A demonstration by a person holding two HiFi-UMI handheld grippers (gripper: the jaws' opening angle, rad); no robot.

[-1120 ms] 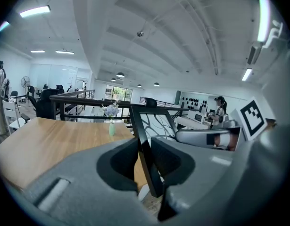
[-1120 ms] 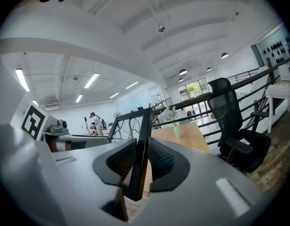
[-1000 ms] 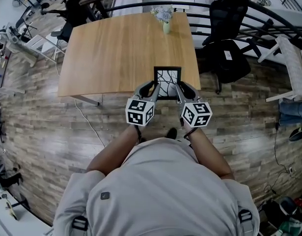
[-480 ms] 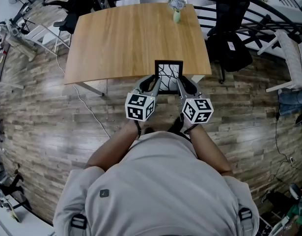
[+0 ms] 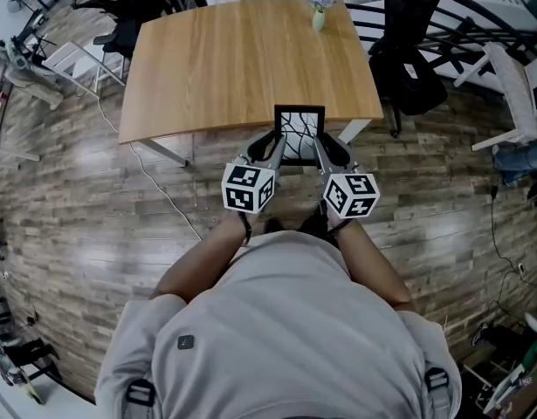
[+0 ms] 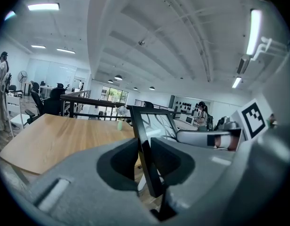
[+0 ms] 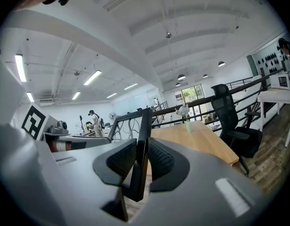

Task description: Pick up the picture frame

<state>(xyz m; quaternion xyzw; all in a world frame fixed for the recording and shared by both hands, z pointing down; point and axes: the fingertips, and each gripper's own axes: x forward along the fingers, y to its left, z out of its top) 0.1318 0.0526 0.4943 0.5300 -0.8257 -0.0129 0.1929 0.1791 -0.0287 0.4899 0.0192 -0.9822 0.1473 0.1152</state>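
The picture frame [image 5: 299, 129] is black-rimmed with a white branch-pattern print. It hangs in the air at the wooden table's [image 5: 242, 59] near edge, held upright between both grippers. My left gripper [image 5: 272, 153] is shut on its left rim and my right gripper [image 5: 320, 153] on its right rim. In the left gripper view the frame's [image 6: 145, 145] black edge is pinched between the pads of the left gripper [image 6: 145, 166]. In the right gripper view the rim of the frame [image 7: 142, 140] sits clamped the same way in the right gripper [image 7: 140, 161].
A small vase of flowers [image 5: 318, 14] stands at the table's far edge. Black office chairs [image 5: 412, 68] stand to the right of the table, and a railing runs behind it. A cable [image 5: 168, 203] lies on the plank floor at the left.
Both grippers and the frame have drawn back from the table together. The table and vase now lie farther off, and the frame's lower half hangs over the floor.
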